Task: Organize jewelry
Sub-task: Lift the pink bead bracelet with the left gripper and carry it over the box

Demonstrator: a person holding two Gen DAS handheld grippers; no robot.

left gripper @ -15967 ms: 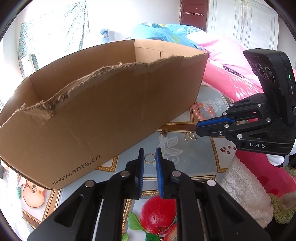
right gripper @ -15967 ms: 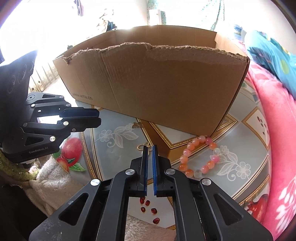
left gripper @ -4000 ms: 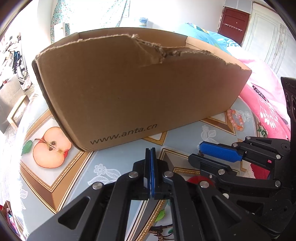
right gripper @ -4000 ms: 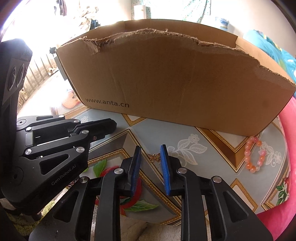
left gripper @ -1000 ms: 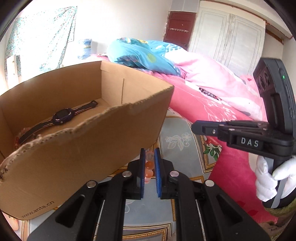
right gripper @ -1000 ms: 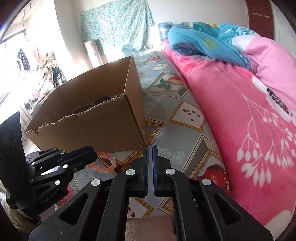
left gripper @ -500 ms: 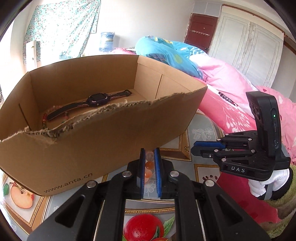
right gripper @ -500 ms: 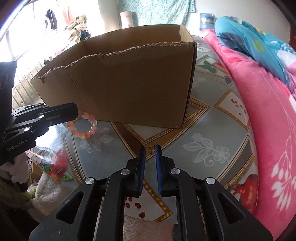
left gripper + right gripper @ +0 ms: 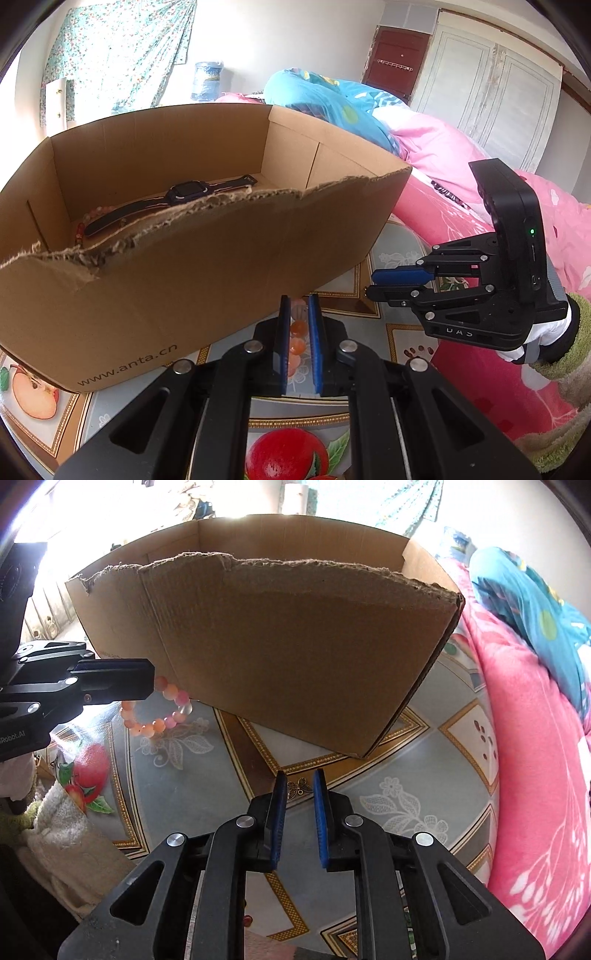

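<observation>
My left gripper [image 9: 297,303] is shut on a pink and orange bead bracelet [image 9: 297,334], held in front of the cardboard box [image 9: 207,251]; in the right wrist view the bracelet [image 9: 157,710] hangs from that gripper [image 9: 149,683]. The box holds a dark watch [image 9: 184,194] and a red bead strand [image 9: 86,221]. My right gripper [image 9: 299,781] is open, low over the table, with a small bronze butterfly charm [image 9: 299,787] lying between its fingertips. It shows in the left wrist view [image 9: 371,282] to the right.
The box [image 9: 295,646] has a torn front rim and stands on a fruit-patterned tablecloth [image 9: 424,775]. A pink blanket [image 9: 535,757] lies on the right. A white towel [image 9: 62,830] lies at the table's left edge.
My right gripper has opened wider and come down around the butterfly charm. My left gripper holds the bracelet, slightly higher and nearer the box.
</observation>
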